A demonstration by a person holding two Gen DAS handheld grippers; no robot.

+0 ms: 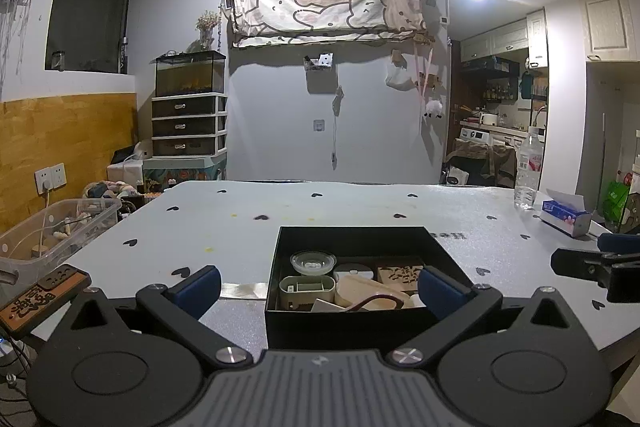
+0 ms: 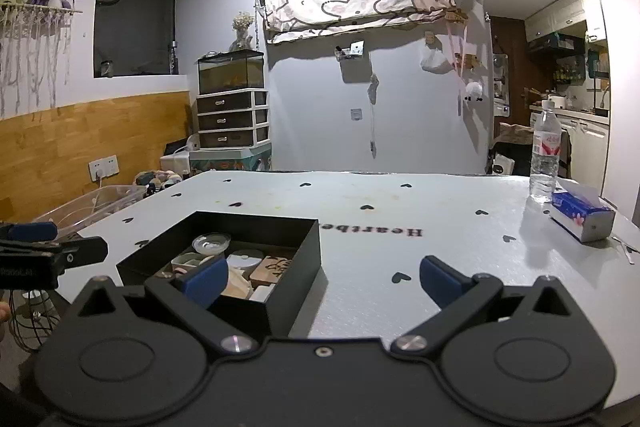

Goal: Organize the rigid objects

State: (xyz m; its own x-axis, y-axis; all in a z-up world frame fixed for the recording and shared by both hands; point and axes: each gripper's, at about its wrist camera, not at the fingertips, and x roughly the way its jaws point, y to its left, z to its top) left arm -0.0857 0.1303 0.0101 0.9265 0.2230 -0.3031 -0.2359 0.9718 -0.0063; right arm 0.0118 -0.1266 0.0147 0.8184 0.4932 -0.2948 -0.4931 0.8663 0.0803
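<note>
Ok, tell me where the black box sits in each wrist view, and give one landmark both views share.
Left wrist view: the black box sits low and centre on the table, between the open fingers of the left gripper.
Right wrist view: the black box sits low and left of centre, behind the right gripper's left finger.
Shared landmark: the water bottle at the table's far right.

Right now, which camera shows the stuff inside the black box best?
The left wrist view: the black box sits centred, its contents open to view. In the right wrist view it sits left, partly hidden behind a finger of the tongs.
</note>
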